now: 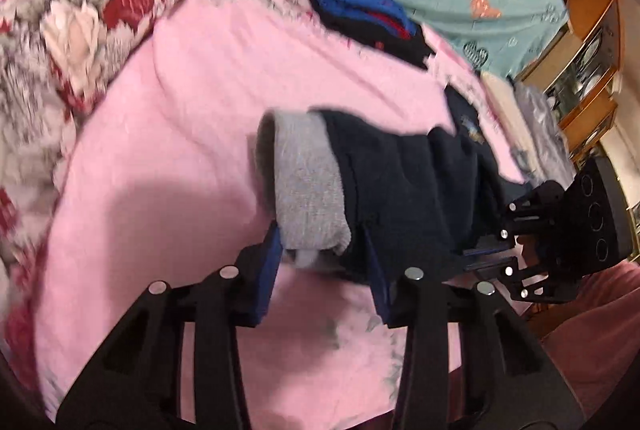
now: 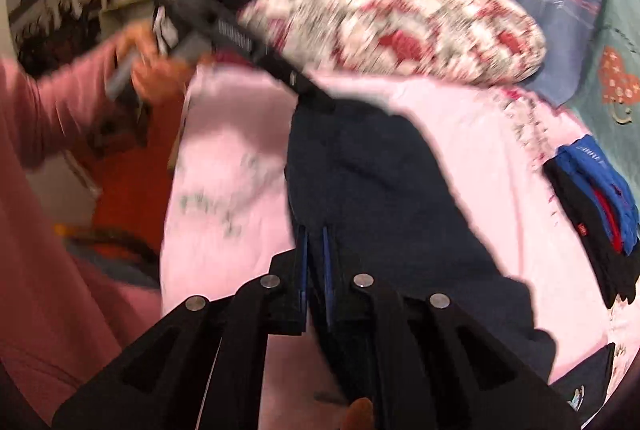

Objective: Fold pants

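Left wrist view: left hand-held gripper [image 1: 324, 262] jaws apart around grey cuff of navy pants [image 1: 400, 189], lifted over pink bed [image 1: 168, 149] | Right wrist view: right hand-held gripper [image 2: 316, 262] clamped on pants | Step: mid-fold, carrying | Next: lay cuff end over, align edges

Right gripper [image 2: 315, 242] jaws pinch navy pants [image 2: 372, 181] over pink blanket [image 2: 224, 165].

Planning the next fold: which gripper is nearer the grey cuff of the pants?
Left. The left gripper has its jaws right at the grey cuff; the right gripper pinches the navy pants farther along.
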A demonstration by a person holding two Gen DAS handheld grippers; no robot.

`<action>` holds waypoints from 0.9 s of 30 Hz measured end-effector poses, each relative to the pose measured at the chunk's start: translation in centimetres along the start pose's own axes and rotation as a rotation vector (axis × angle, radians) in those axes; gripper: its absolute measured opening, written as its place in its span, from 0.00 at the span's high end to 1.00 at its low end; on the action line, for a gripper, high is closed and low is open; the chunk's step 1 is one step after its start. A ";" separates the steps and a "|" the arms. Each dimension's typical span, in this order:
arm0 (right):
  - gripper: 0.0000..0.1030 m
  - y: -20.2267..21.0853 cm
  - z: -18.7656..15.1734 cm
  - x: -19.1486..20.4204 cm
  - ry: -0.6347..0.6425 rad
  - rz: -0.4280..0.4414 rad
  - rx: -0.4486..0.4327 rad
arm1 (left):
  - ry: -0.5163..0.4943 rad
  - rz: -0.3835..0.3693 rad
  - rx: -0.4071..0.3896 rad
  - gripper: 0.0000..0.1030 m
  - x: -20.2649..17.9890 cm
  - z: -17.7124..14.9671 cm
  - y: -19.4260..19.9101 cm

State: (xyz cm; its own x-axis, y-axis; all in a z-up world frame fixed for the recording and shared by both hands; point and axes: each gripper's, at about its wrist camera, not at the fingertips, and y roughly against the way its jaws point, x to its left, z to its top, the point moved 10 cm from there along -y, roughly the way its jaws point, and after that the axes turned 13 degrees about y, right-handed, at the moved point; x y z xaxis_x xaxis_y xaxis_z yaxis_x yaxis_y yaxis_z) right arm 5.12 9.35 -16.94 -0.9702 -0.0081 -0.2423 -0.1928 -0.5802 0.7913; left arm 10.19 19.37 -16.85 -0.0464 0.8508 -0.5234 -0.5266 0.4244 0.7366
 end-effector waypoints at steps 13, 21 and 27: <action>0.47 7.6 -5.5 -7.2 -0.394 -0.196 -0.068 | -0.155 0.031 -0.202 0.32 -7.7 2.4 4.1; 0.43 15.9 -22.6 -25.0 -1.255 -0.469 0.073 | -0.317 -0.280 0.100 0.31 -21.7 -4.0 -8.3; 0.43 12.0 -30.2 -32.6 -1.466 -0.504 0.266 | -0.249 -0.333 0.240 0.33 -23.4 -6.1 -13.8</action>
State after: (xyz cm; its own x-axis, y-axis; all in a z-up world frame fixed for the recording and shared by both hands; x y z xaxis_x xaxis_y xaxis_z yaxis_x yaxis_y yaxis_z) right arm 38.90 -21.92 -16.52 -0.0631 0.9922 0.1079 -0.3941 -0.1241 0.9107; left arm 13.41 -8.29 -17.38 0.3117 0.6924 -0.6508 -0.2661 0.7211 0.6397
